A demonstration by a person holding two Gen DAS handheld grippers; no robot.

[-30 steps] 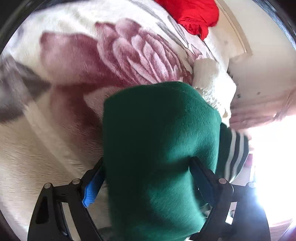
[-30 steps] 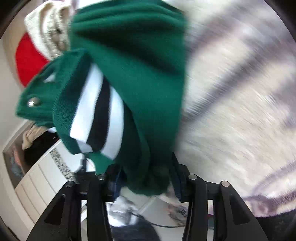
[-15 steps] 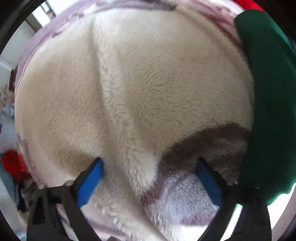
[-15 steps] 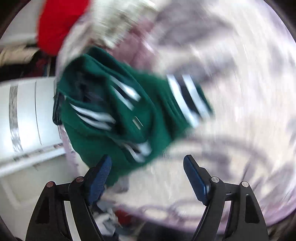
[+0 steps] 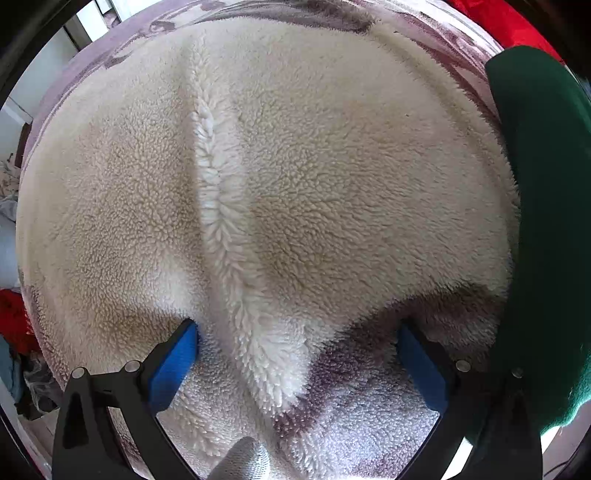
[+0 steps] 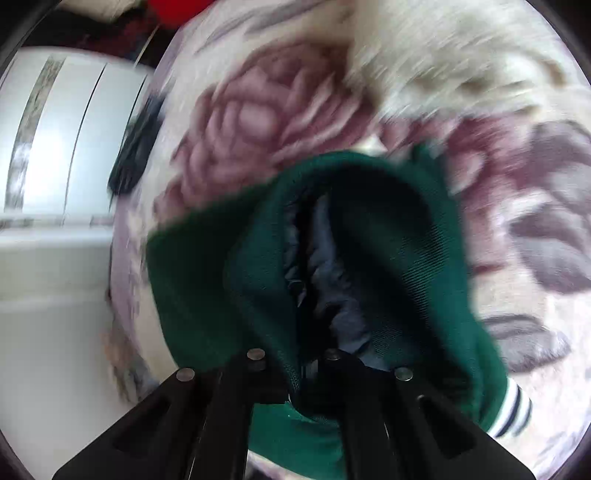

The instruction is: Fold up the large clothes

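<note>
A cream fleece garment (image 5: 295, 184) lies spread on the floral blanket and fills the left wrist view. My left gripper (image 5: 295, 354) is open, its blue pads on either side of a fleece fold at the garment's near edge. A green jacket (image 6: 369, 280) with a dark lining and striped cuff (image 6: 513, 410) hangs from my right gripper (image 6: 299, 369), which is shut on it. The jacket also shows at the right edge of the left wrist view (image 5: 546, 221). The right wrist view is blurred.
The floral blanket (image 6: 258, 122) covers the bed. A red garment (image 5: 506, 22) lies at the far right. A white cabinet (image 6: 55, 147) stands to the left of the bed, with clutter on the floor (image 5: 14, 332).
My right gripper, open half a second ago, has shut on the green jacket and lifted it. My left gripper let go of the jacket a second ago and now stays open over the cream fleece.
</note>
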